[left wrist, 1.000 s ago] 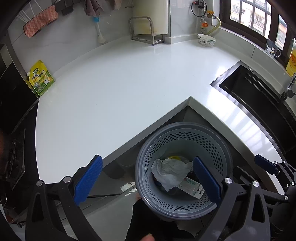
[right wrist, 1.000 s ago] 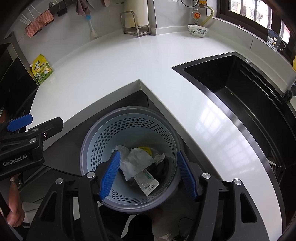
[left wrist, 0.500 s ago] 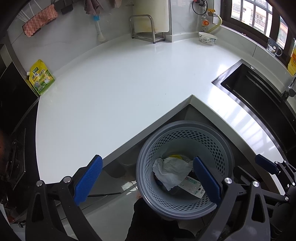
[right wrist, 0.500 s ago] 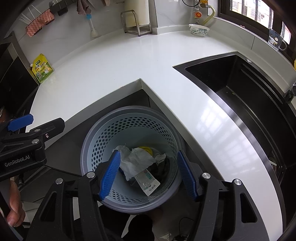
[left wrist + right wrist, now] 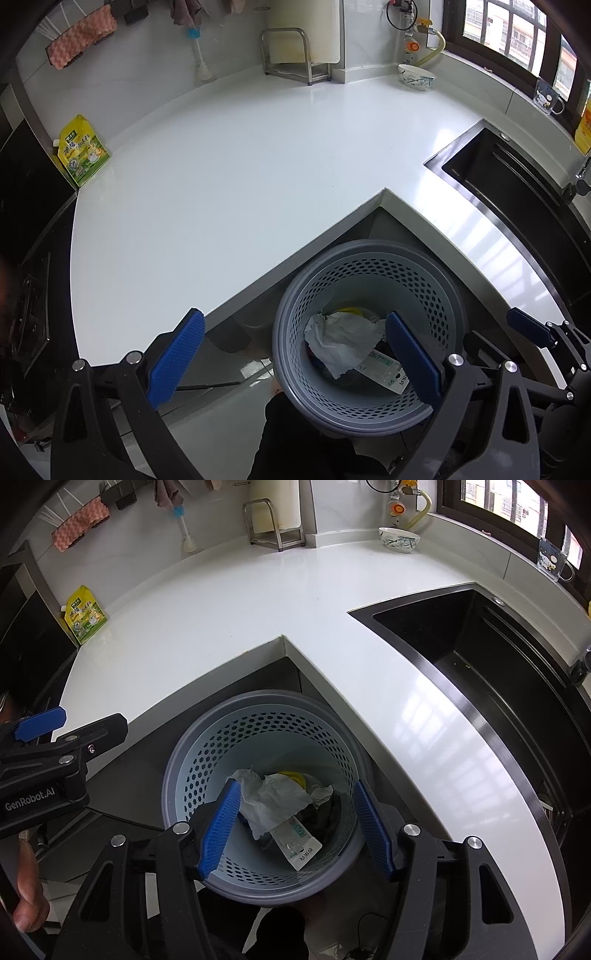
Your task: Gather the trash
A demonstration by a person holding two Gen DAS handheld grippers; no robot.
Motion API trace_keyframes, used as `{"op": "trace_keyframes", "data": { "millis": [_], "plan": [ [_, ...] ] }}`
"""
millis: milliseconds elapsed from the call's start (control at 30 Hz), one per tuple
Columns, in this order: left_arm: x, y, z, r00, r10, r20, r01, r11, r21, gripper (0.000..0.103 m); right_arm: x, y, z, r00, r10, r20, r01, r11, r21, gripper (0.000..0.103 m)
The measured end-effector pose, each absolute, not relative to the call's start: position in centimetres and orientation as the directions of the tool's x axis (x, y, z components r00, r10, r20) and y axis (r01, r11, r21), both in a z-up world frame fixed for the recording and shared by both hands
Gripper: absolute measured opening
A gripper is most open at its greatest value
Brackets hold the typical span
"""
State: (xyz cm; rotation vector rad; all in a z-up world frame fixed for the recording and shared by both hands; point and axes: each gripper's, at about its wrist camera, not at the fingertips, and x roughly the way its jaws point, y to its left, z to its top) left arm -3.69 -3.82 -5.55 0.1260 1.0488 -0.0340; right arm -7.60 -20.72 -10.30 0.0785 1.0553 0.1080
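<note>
A grey perforated trash basket [image 5: 369, 254] stands on the floor in the inner corner of the white L-shaped counter [image 5: 221, 177]; it also shows in the right wrist view [image 5: 258, 701]. In it lie crumpled white paper [image 5: 273, 801], a flat white packet [image 5: 299, 843] and something yellow [image 5: 293, 775]. My left gripper [image 5: 293, 360] is open and empty, held above the basket's left rim. My right gripper [image 5: 295, 830] is open and empty, above the basket's opening. A yellow-green pouch [image 5: 83, 151] stands at the counter's far left.
A black sink [image 5: 480, 664] is set in the counter's right arm. A bowl [image 5: 415, 75], a steel rack [image 5: 295, 55] and a bottle brush [image 5: 199, 55] stand along the back wall. A black hob [image 5: 26, 295] lies at the left.
Both views have shifted very slightly; the basket sits a touch lower in the frames. Both grippers stay open and empty.
</note>
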Motion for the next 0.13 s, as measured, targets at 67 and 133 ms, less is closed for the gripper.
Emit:
{"op": "trace_keyframes", "data": {
  "millis": [67, 133],
  "plan": [
    [-3.69, -3.82, -5.58, 0.497, 0.035, -0.867, 0.085, 0.992, 0.088, 0.096, -7.61, -20.62, -10.31, 0.490, 0.126, -0.863, -0.052, 0.992, 0.116, 0.061],
    [-3.69, -3.75, -5.60, 0.496, 0.033, -0.867, 0.085, 0.993, 0.087, 0.096, -7.58, -20.59, -10.33, 0.489, 0.127, -0.863, -0.053, 0.992, 0.116, 0.061]
  ]
}}
